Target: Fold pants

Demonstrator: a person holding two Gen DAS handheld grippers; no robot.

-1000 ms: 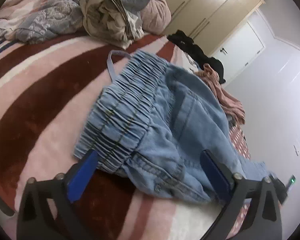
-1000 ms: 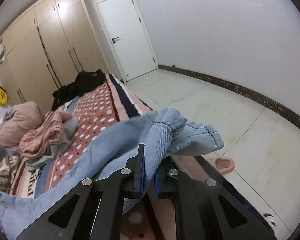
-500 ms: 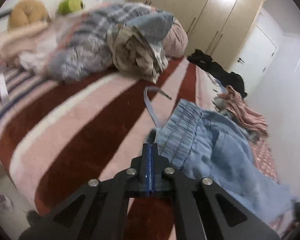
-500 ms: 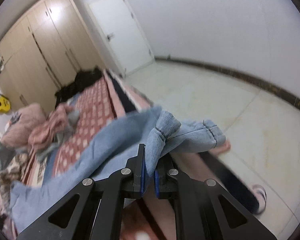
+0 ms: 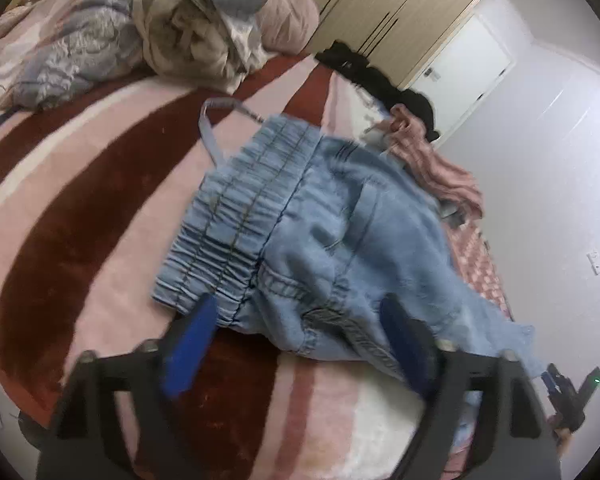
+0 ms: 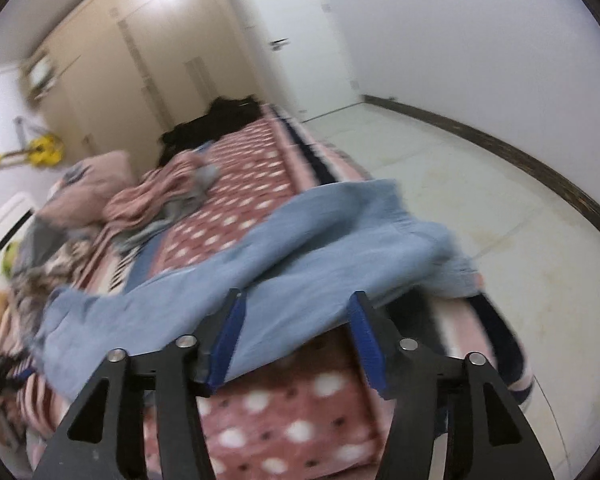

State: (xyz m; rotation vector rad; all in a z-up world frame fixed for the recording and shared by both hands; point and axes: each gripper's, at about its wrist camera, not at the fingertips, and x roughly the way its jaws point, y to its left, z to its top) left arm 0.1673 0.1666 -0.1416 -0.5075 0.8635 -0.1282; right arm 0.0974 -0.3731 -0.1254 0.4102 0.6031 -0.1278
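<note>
bed: fills most of the left wrist view, fuzzy blanket in dark red, pink and white stripes; in the right wrist view the cover is pink-red with white dots.
wardrobe: beige doors across the upper left of the right wrist view, white door next to it.
floor: pale tiles on the right side of the right wrist view, dark skirting along the wall.
bedding pile: crumpled quilt and pillows, upper left of the left wrist view.
pants: light blue denim, lying on the bed in the middle of the left wrist view, gathered waistband toward the left, a loose tie strap curling off its upper left corner. Legs stretch off to the lower right; in the right wrist view the leg ends drape at the bed edge, kinda blurry.
pink clothes: bunched just past the pants, right of center.
left gripper: bottom of the frame, jaws just swung wide apart, waistband edge sits between the pads but nothing is pinched.
right gripper: bottom center, jaws just been opening, now apart, pant leg lying between them, not clamped.
</note>
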